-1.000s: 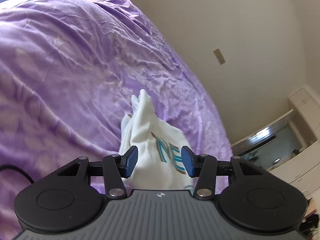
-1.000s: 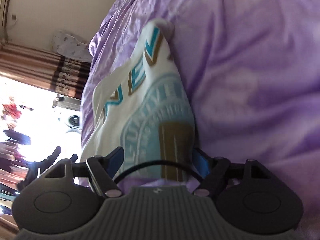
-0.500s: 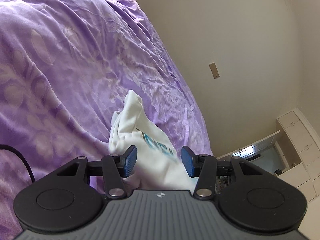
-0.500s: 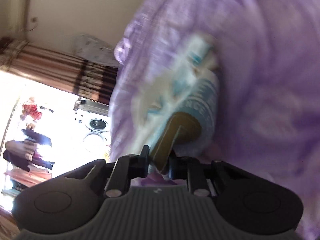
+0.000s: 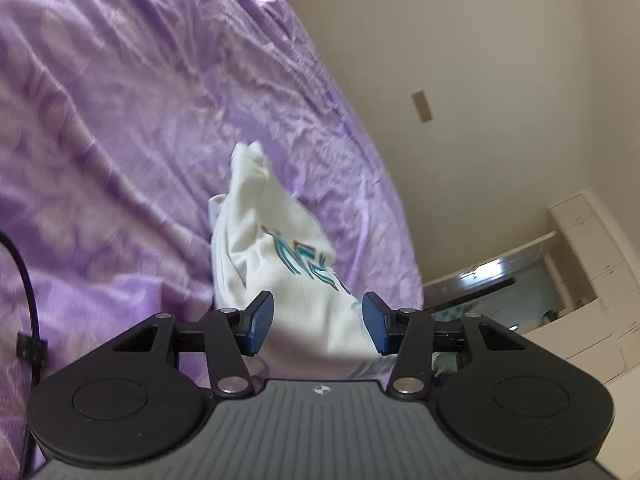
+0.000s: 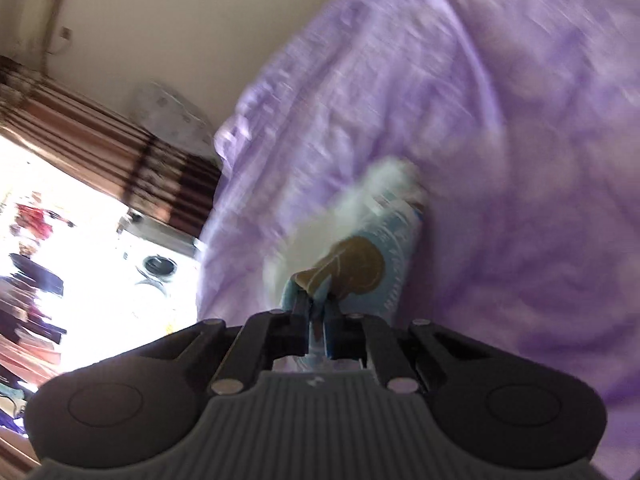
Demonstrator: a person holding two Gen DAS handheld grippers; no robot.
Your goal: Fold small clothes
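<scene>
A small white shirt [image 5: 276,256] with teal and brown print lies bunched on the purple bedspread [image 5: 120,120]. In the left wrist view my left gripper [image 5: 318,322] is open, its blue pads on either side of the shirt's near part, not clamped on it. In the right wrist view my right gripper [image 6: 318,312] is shut on the printed edge of the shirt [image 6: 372,240], and the cloth is drawn up from the bedspread [image 6: 500,120]. That view is blurred by motion.
A beige wall [image 5: 460,60] with a switch plate [image 5: 422,106] rises behind the bed. White drawers [image 5: 592,272] stand at the right. In the right wrist view a bright window [image 6: 60,260] with a striped curtain [image 6: 100,152] is at the left. A black cable [image 5: 28,300] runs along the bed's left.
My right gripper has closed on the shirt's printed edge and pulled it up and away. The shirt has bunched together. My left gripper stays open and has shifted slightly.
</scene>
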